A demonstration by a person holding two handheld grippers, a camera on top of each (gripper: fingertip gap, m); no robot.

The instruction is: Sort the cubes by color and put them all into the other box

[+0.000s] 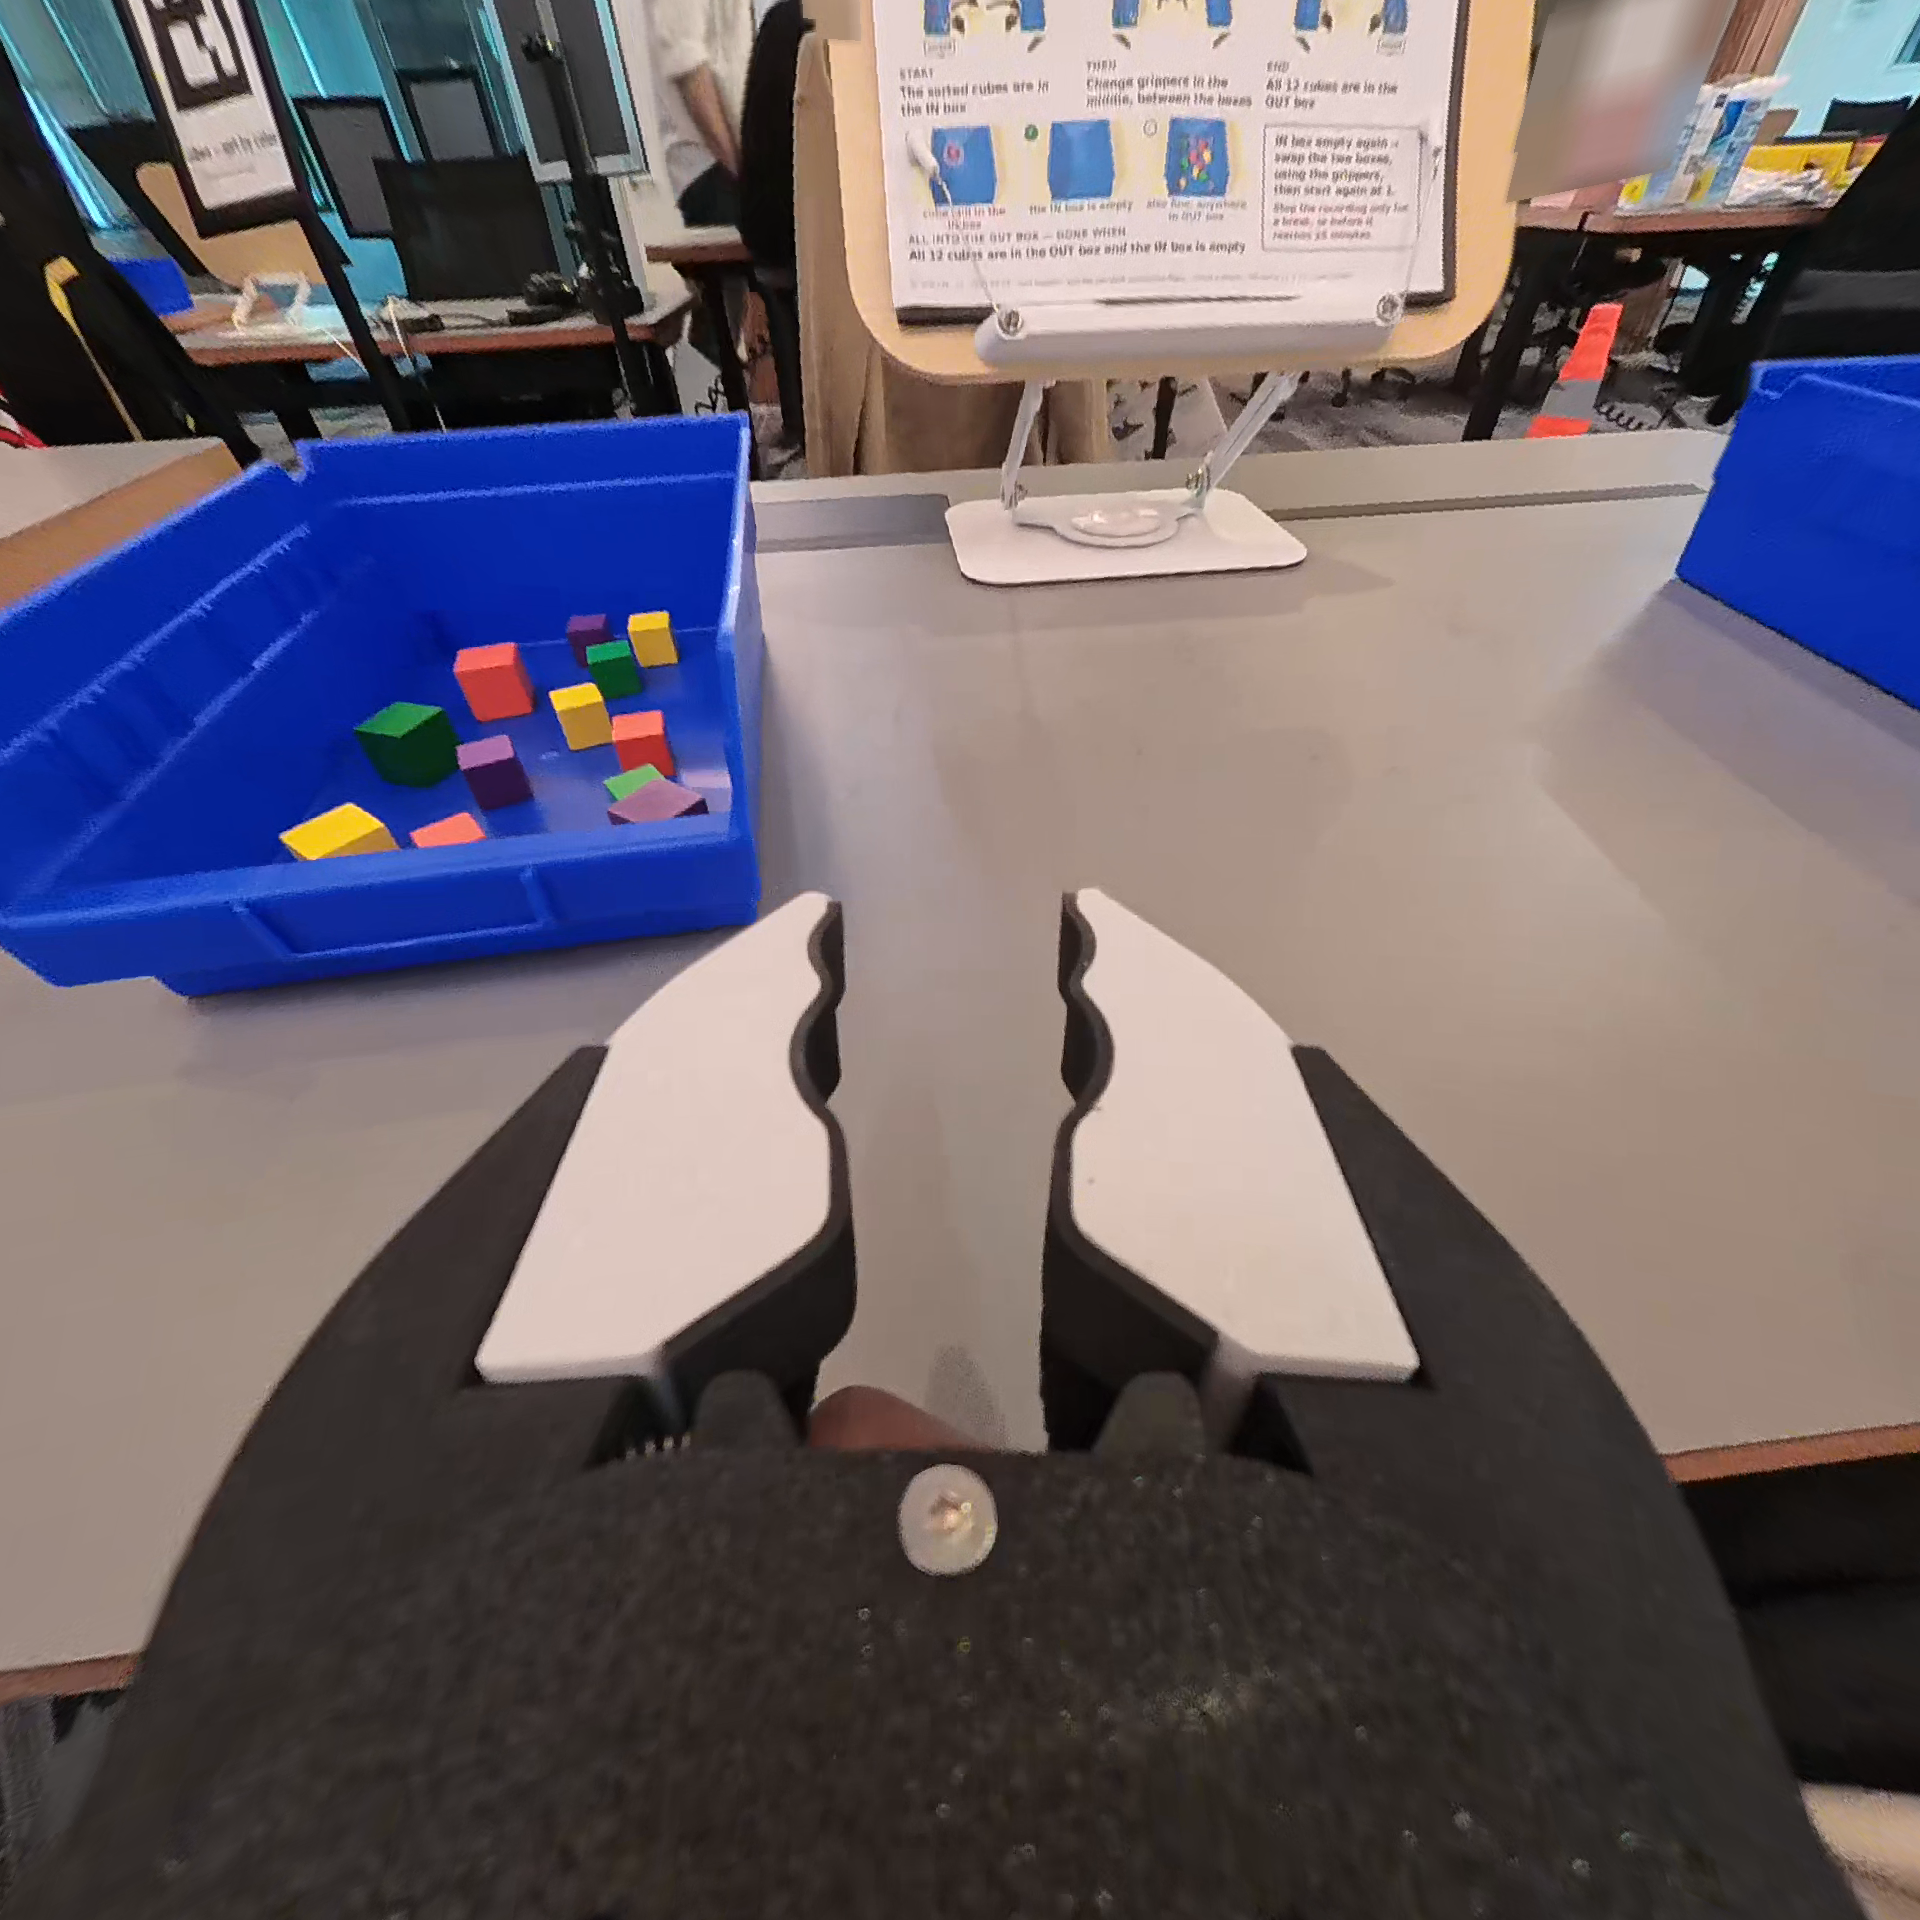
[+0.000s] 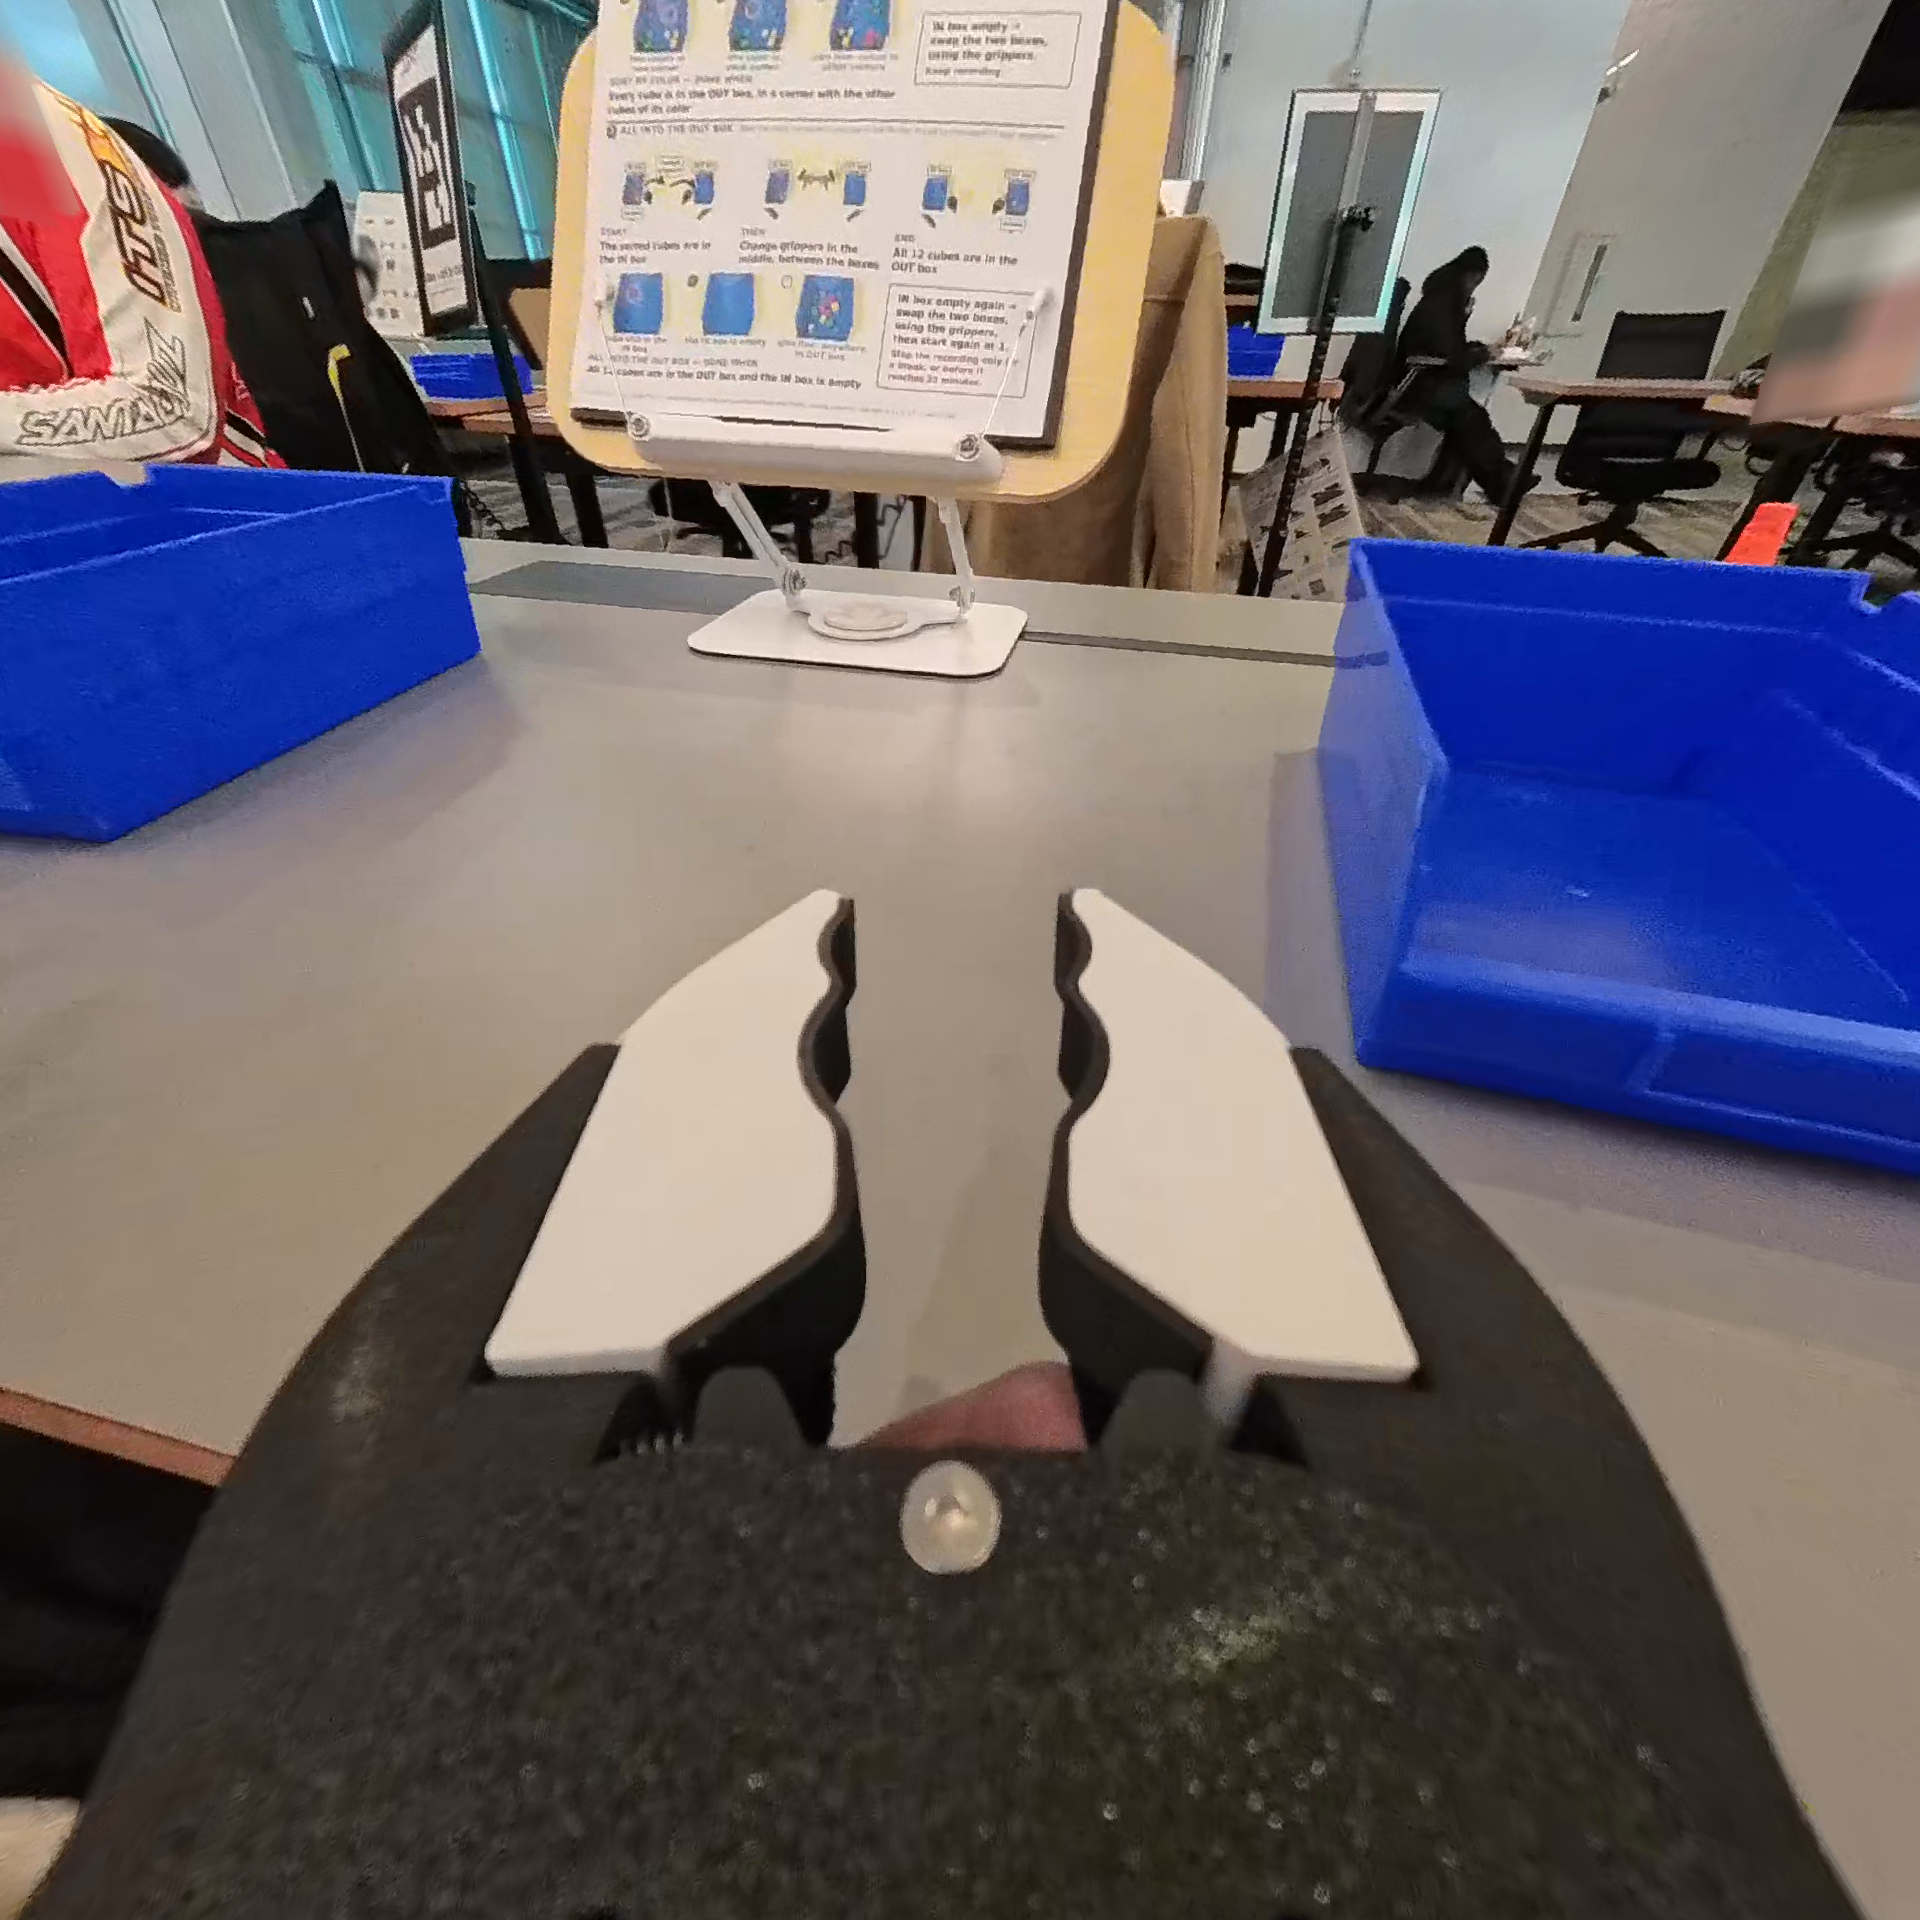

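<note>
Nothing picked yet; judging by the layout, this is the very start of the sort. Left gripper released, jaws apart, nothing between them, hovering over bare grey table. Right gripper same: released, empty, over the table.

Left wrist view: full blue bin at 10 o'clock from the left gripper, close beside it. Inside, mixed cubes, unsorted: big green cube, red cube, yellow cube, purple cube, more of the same four colours scattered toward the bin's right wall. Some are partly hidden by the front wall, so no exact count.

Right wrist view: empty blue bin at 2 o'clock from the right gripper, floor bare. Full bin shows at 10 o'clock, contents hidden by its wall.

Instruction sheet on a white stand at 12 o'clock, between the bins.

Next move, likely: left gripper swings to 10 o'clock, goes over the bin's front wall, drops onto one isolated cube. Green or red looks easiest, being clear of neighbours. The clustered ones by the right wall need a narrower approach.
</note>
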